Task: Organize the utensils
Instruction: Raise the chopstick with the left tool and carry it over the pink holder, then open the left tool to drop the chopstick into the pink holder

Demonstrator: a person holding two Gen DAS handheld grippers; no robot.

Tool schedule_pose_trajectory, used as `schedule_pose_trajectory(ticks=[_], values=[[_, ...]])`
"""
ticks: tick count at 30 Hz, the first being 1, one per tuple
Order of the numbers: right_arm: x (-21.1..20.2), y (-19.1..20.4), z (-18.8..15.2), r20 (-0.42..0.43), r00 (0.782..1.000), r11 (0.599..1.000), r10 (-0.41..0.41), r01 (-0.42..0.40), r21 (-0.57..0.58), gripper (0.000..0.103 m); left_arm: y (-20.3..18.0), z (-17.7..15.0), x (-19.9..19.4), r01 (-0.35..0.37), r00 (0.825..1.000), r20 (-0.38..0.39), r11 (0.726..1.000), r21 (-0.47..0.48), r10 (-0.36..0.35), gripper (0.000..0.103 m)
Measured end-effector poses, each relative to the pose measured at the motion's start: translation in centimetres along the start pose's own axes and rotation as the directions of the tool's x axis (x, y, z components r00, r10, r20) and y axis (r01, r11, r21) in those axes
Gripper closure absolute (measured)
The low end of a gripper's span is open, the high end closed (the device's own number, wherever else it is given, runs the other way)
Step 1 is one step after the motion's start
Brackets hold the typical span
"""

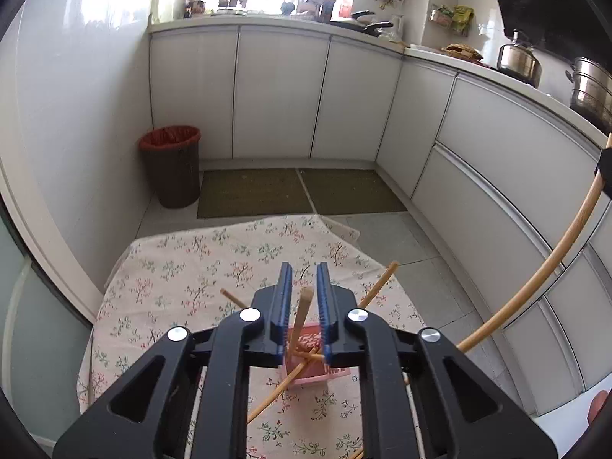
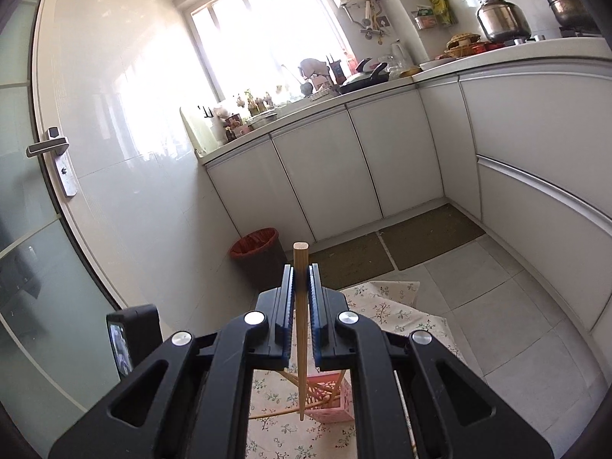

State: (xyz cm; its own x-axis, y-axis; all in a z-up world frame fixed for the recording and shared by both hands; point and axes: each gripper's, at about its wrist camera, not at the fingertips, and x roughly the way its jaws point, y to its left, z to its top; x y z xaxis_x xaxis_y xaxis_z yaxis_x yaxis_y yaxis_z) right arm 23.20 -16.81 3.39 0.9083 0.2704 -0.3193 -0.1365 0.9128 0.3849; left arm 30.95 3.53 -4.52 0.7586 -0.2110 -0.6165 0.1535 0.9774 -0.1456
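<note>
A pink perforated holder [image 1: 317, 367] stands on the floral tablecloth [image 1: 179, 267] with several wooden chopsticks [image 1: 376, 287] leaning out of it. My left gripper [image 1: 304, 283] hovers just above it, jaws slightly apart around one chopstick [image 1: 302, 315] without clearly touching it. My right gripper [image 2: 301, 283] is shut on a wooden chopstick [image 2: 301, 329], held upright with its tip over the pink holder [image 2: 331, 396]. That held chopstick also shows in the left wrist view [image 1: 543, 271] as a long curved stick at the right.
A small table with the floral cloth [image 2: 401, 317] stands in a narrow kitchen. A brown bin with a red liner [image 1: 172, 164] and two green floor mats [image 1: 302, 191] lie beyond it. White cabinets [image 1: 478, 160] run along the back and right.
</note>
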Motion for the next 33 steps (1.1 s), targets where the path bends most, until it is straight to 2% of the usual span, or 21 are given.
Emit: schedule_pose_trajectory(ticks=[3,7,8,10,12,14,19,23,27,30,32,33], values=[[1.5,0.2,-0.3,0.016,1.0,1.0,-0.005,0.005,-0.013,0.095,1.5,0.4,-1.3,0.027,0.999,0.032,0.999,-0.035,-0.026,0.085],[3.4,0.6,-0.5,0.031,0.999,1.0,-0.01,0.011,-0.028,0.095,2.8,1.9,-4.4,0.021,0.993,0.121,0.996,-0.082,-0.011,0.081],[4.0,0.7,-0.7,0.032,0.999,0.999,-0.014,0.015,-0.035,0.095,3.0,2.2,-4.8,0.016,0.992,0.13,0.996,-0.086,-0.005,0.077],[5.3,0.7,-1.3,0.027,0.999,0.999,-0.024,0.025,-0.045,0.095,3.2,2.5,-5.3,0.005,0.99,0.142,0.995,-0.096,0.008,0.077],[6.8,0.5,-2.4,0.012,1.0,0.999,-0.025,0.026,-0.045,0.095,3.5,2.4,-5.0,-0.006,0.991,0.132,0.995,-0.101,0.019,0.075],[8.3,0.1,-3.8,-0.011,1.0,0.999,-0.027,0.026,-0.037,0.095,3.5,2.1,-4.4,-0.057,0.991,0.113,0.993,-0.101,0.068,0.075],[11.1,0.0,-6.5,-0.099,0.99,0.991,-0.101,0.091,-0.102,0.089,3.5,0.7,-2.9,-0.159,0.985,0.055,0.983,-0.091,0.164,0.071],[9.7,0.1,-6.8,-0.082,0.987,0.983,-0.139,0.128,-0.133,0.069,3.8,0.2,-4.2,-0.186,0.976,0.091,0.977,-0.102,0.196,0.045],[7.7,-0.3,-6.2,-0.069,0.987,0.983,-0.148,0.139,-0.124,0.06,3.3,0.1,-6.2,-0.209,0.967,0.13,0.974,-0.083,0.218,0.041],[6.1,-0.8,-5.9,-0.05,0.984,0.98,-0.169,0.163,-0.111,0.047,2.8,-0.3,-7.3,-0.211,0.965,0.146,0.975,-0.074,0.22,0.033],[4.9,-1.1,-5.9,-0.037,0.983,0.979,-0.179,0.175,-0.103,0.031,2.4,-0.6,-8.1,-0.216,0.962,0.158,0.974,-0.06,0.223,0.029],[4.2,-1.3,-5.9,-0.031,0.983,0.979,-0.184,0.18,-0.095,0.027,2.2,-0.8,-8.5,-0.213,0.962,0.163,0.976,-0.051,0.219,0.026]])
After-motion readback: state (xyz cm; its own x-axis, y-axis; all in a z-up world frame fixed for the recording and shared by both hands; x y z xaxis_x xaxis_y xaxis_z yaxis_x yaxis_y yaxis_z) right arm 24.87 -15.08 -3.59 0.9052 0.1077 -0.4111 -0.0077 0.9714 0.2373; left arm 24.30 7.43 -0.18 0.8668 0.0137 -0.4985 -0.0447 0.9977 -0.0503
